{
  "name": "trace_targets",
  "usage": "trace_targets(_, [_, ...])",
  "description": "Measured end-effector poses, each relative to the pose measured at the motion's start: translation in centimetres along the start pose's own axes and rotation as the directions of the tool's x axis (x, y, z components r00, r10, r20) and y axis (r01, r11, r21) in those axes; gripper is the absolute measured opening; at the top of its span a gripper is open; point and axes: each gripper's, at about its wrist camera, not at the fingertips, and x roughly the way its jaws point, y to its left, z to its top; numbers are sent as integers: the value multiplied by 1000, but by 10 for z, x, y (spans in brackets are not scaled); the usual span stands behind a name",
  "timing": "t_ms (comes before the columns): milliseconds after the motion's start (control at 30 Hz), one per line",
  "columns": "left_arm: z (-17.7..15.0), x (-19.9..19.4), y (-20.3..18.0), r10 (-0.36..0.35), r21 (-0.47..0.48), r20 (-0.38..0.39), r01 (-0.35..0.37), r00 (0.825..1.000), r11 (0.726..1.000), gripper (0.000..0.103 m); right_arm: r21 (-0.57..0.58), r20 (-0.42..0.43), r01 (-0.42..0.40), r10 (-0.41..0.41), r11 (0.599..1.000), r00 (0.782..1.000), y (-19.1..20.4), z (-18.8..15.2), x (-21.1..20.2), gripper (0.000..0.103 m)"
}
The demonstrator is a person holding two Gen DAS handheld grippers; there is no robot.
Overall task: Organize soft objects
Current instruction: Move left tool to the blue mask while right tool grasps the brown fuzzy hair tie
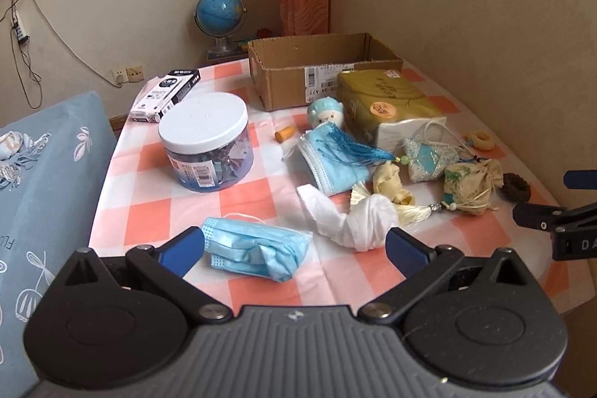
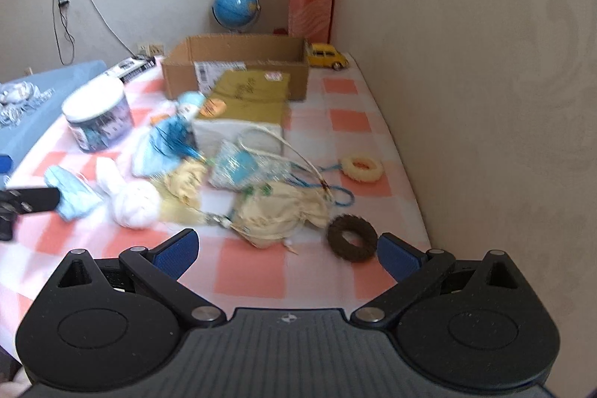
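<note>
The left gripper (image 1: 294,245) hovers low with fingers spread, straddling a crumpled blue face mask (image 1: 257,250) on the checked tablecloth (image 1: 149,211). The right gripper (image 2: 287,248) is likewise spread and empty, just short of the brown ring (image 2: 352,238) and cream pouch (image 2: 280,215).

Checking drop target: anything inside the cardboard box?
Cardboard box is open on top; only bare inner walls show from both wrist views. Its floor is hidden behind the front wall, so contents cannot be ruled out.

I count two blue face masks (image 1: 257,250) (image 1: 332,161), two hair ties (image 2: 352,238) (image 2: 362,167), three sachets (image 1: 471,187) (image 1: 431,157) (image 1: 390,181), one cardboard box (image 1: 298,82), one jar (image 1: 207,140), one tissue pack (image 1: 388,103), one twisted white cloth (image 1: 347,221).
</note>
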Motion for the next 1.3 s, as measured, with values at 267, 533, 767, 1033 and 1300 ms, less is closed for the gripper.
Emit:
trace_targets(267, [-17,24,16,-17,-8,-64,16,998,1000,103,21,-65,-11,12,1000,998,-19,-22,36,103])
trace_targets(533, [-40,47,35,-20,-49,-136,13,990,999,103,33,-85,-26,29,999,996,-28,-31,48,103])
trace_targets(767, [-36,59,39,-14,-70,-137,5,990,998,103,33,-75,-19,22,999,997,-32,-33,53,103])
trace_targets(1033, [-34,66,39,-17,-72,-135,7,991,997,103,-3,-57,-32,31,999,998,-34,-35,53,103])
trace_targets(1300, [-32,70,39,-20,-49,-126,14,992,999,103,7,24,-18,17,1000,1000,-33,-46,49,103])
